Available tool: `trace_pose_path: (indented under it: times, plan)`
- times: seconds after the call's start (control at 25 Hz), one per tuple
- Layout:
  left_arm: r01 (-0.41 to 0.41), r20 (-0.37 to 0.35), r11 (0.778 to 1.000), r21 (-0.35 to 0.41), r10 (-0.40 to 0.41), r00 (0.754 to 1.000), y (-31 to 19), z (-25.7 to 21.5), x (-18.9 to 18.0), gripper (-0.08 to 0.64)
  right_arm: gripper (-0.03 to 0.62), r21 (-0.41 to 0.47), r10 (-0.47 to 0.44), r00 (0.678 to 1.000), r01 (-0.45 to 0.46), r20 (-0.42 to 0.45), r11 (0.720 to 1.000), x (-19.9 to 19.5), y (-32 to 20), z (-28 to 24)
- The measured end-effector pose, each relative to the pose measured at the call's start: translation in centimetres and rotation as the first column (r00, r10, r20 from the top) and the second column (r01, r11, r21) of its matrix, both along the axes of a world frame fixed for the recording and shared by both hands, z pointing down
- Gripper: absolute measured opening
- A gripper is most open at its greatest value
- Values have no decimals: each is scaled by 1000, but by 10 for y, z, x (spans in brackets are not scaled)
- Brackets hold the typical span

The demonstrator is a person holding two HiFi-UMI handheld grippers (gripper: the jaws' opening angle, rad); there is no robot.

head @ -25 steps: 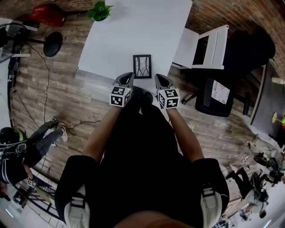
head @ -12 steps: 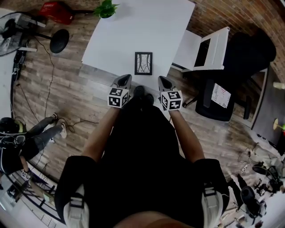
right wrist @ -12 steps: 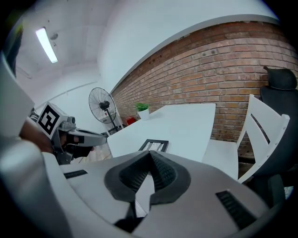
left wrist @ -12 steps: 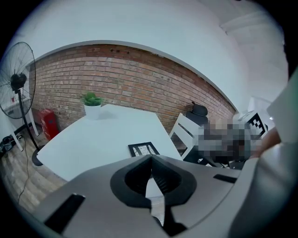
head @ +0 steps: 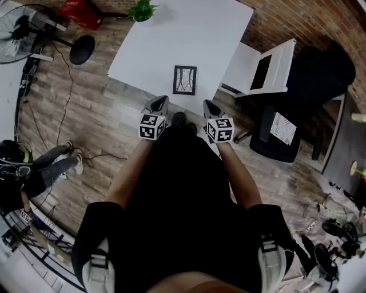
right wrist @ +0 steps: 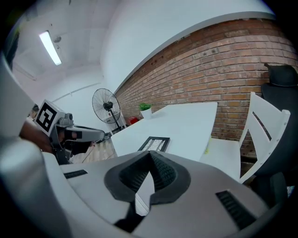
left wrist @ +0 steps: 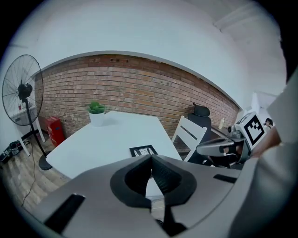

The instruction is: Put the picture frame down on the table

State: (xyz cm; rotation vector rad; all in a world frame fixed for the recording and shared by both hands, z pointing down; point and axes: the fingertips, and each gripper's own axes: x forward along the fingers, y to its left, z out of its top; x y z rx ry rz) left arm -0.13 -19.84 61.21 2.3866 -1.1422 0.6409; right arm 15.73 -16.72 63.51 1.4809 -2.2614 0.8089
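A black picture frame lies flat on the white table near its front edge; it also shows in the left gripper view and the right gripper view. My left gripper is held short of the table edge, jaws shut and empty. My right gripper is level with it on the other side, also shut with nothing in it. Both stand apart from the frame, a little nearer to me than it.
A small potted plant stands at the table's far left corner. A white chair and a black office chair are to the right. A fan and cables lie on the wooden floor at the left, where a person sits.
The head view has shifted slightly, so the table and frame sit a bit higher and further right. Both grippers stay shut, side by side, short of the table edge.
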Motion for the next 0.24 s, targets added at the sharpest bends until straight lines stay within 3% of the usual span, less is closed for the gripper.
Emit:
trace_pose_path:
  times: [0.24]
  plan:
    - [33, 3, 999, -7, -33, 999, 8, 1, -12, 21, -3, -20, 10, 1000, -9, 17, 1000, 0, 8, 5]
